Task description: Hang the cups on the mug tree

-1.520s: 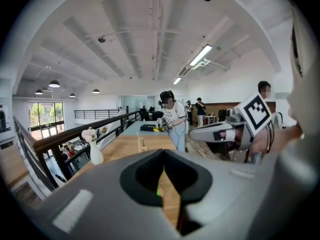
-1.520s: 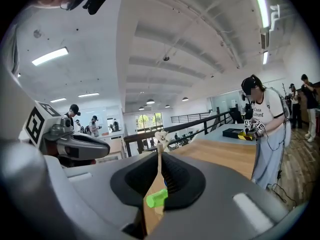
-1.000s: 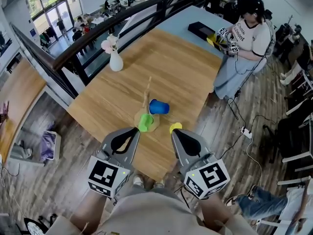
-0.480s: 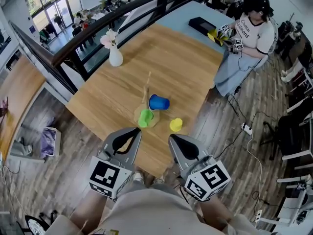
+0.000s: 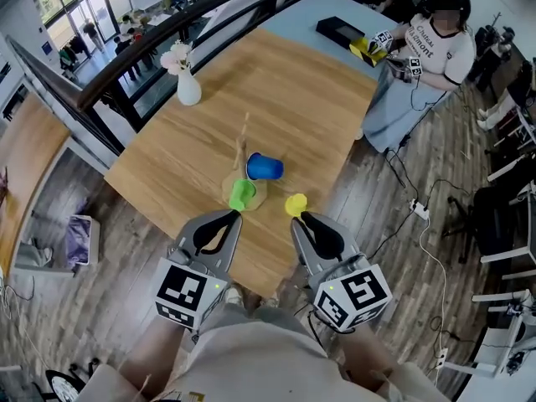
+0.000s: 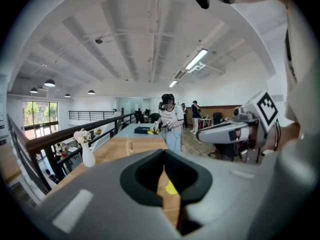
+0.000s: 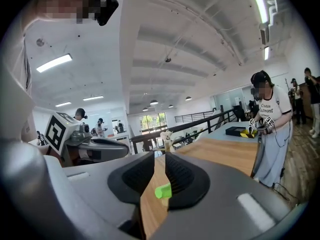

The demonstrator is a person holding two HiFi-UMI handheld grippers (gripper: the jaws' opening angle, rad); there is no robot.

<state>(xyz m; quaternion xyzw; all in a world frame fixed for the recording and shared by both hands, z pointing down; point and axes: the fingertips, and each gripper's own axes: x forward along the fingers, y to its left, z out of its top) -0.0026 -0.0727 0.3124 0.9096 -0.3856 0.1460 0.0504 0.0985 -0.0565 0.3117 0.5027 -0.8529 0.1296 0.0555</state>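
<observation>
Table: big and square (image 5: 318, 99), made of smooth light wood, with a wood-plank floor all around it.
Mug tree: a thin wooden stick (image 5: 244, 145) standing on a flat round wooden base, near the table's close edge.
Green cup: round shiny plastic (image 5: 242, 194), lying on the round base.
Blue cup: round shiny plastic (image 5: 265, 167), tipped on its side just beside the stick.
Yellow cup: small and round (image 5: 296, 204), on the bare wood just right of the base.
Vase: white and smooth (image 5: 188, 90), fat at the bottom, with pale flowers, near the far left corner.
Left gripper: smooth grey with black pads (image 5: 226, 216); its jaws are pressed together with nothing in them.
Right gripper: same grey and black (image 5: 300, 218); its jaws have just been opening to a thin gap, and nothing sits between them.
</observation>
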